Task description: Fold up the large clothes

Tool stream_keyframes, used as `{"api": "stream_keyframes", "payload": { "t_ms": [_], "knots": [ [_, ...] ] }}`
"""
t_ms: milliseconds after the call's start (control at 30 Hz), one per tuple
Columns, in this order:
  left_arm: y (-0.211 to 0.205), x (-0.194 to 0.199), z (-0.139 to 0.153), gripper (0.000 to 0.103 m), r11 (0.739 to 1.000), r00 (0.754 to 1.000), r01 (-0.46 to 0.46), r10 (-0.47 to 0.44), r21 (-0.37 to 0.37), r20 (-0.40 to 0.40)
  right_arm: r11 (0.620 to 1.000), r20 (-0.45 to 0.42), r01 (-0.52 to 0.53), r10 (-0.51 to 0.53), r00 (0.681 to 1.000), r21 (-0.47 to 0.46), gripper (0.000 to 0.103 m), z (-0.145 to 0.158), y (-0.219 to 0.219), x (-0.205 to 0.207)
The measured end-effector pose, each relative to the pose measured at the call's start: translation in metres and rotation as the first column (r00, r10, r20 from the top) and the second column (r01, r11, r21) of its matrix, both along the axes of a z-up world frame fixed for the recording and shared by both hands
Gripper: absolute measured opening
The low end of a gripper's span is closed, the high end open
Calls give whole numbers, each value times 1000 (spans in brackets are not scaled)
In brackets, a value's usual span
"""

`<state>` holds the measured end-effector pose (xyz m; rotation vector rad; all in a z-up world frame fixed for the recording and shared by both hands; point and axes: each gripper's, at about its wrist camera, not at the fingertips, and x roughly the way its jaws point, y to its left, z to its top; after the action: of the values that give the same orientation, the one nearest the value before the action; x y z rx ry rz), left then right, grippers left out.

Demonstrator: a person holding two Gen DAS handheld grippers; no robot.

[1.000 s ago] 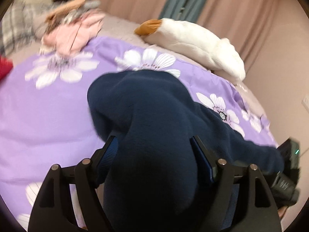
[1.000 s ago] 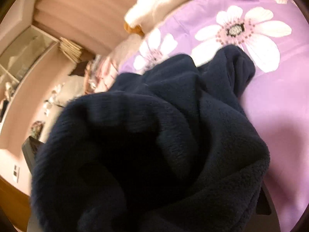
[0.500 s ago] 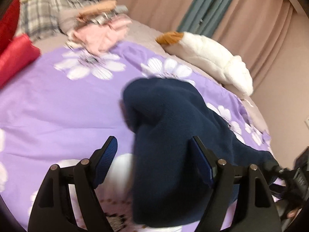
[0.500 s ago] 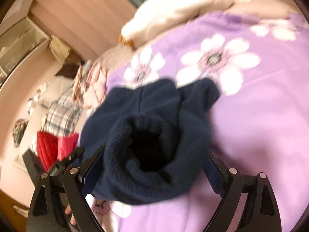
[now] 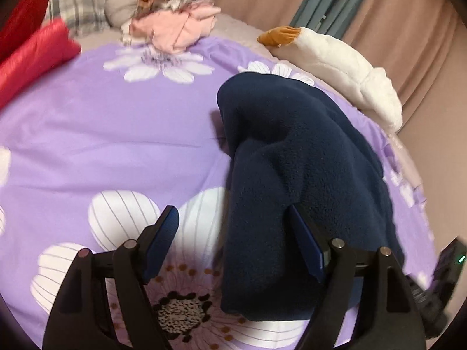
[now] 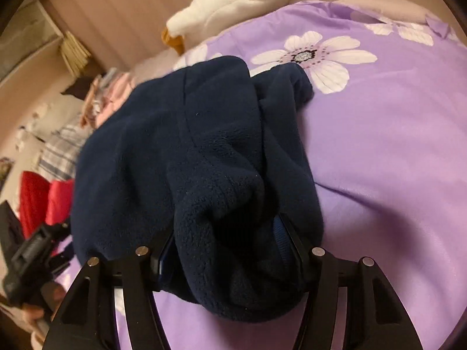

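A navy fleece garment [image 5: 292,151] lies bunched on the purple flowered bedspread [image 5: 102,134]. My left gripper [image 5: 233,242] hovers at its near end with its jaws opening a little. The cloth lies against the right finger [image 5: 305,245], while the left finger [image 5: 162,239] stands clear over the sheet. In the right wrist view the same fleece [image 6: 181,134] fills the frame. My right gripper [image 6: 224,245] has its jaws closing on a thick fold of the near edge, with cloth pressed against both pads.
A white plush goose [image 5: 344,67] lies along the far edge of the bed. A pile of pink clothes [image 5: 175,29], a plaid pillow [image 5: 78,3] and red fabric [image 5: 35,55] sit at the far left. Curtains hang behind. The person's hand [image 6: 38,312] holds the left gripper.
The fleece, held up close to both cameras before, has come down onto the bed. The left gripper has slid left until only its right finger meets the cloth. The right jaws have narrowed onto the fold.
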<state>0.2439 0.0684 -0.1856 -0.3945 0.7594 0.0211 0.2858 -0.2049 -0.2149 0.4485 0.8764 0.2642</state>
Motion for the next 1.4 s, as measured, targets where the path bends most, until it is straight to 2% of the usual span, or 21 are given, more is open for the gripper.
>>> {"api": "stream_keyframes", "payload": {
  "t_ms": [67,133,167,233,367,467,533,700,800,867,933,1000,1100,1200,1300,1400],
  "knots": [
    [-3,-2,5,79,999,1000,-21,21,41,4,999,-27,7,-6,1000,43,60,3,-7,0],
    [4,-5,12,71,999,999,-46,46,17,-3,999,-41,21,-20,999,42,60,14,-9,-6],
    [6,-8,21,65,999,999,-53,53,-6,-2,1000,-31,20,-19,999,24,60,22,-8,-11],
    [5,-13,39,57,999,999,-39,39,2,12,999,30,29,-29,999,-25,60,47,-5,-24],
    [1,-47,91,57,998,992,-41,35,42,124,990,152,24,-3,988,-138,60,101,2,-59],
    [-7,-80,125,59,1000,980,-6,2,18,198,985,249,31,12,968,-168,60,131,0,-86],
    [-16,-106,145,59,999,971,18,-30,51,236,980,292,54,4,956,-189,60,155,-2,-108],
    [-34,-151,167,61,991,955,75,-103,108,278,970,354,60,29,935,-237,60,189,-5,-145],
    [-39,-165,171,64,987,955,123,-147,105,259,956,380,85,30,924,-281,61,199,-5,-166],
    [-36,-174,174,72,988,950,137,-153,77,271,948,373,101,19,928,-301,66,201,-6,-175],
    [-35,-182,179,95,986,939,161,-168,49,300,940,367,127,-3,930,-315,77,200,-9,-183],
    [-34,-195,185,103,979,917,204,-202,29,343,935,369,147,-19,929,-322,86,200,-11,-188],
    [-34,-212,194,103,974,902,223,-225,47,370,926,377,184,-49,925,-330,89,203,-15,-196],
    [-32,-223,200,103,974,885,207,-226,90,407,911,371,212,-71,926,-354,101,206,-14,-202],
    [-28,-228,202,103,980,888,185,-199,76,415,916,382,210,-69,922,-342,102,208,-11,-208],
    [-23,-225,201,103,979,894,201,-202,43,401,912,381,215,-70,922,-350,102,208,-6,-211]
  ]
}}
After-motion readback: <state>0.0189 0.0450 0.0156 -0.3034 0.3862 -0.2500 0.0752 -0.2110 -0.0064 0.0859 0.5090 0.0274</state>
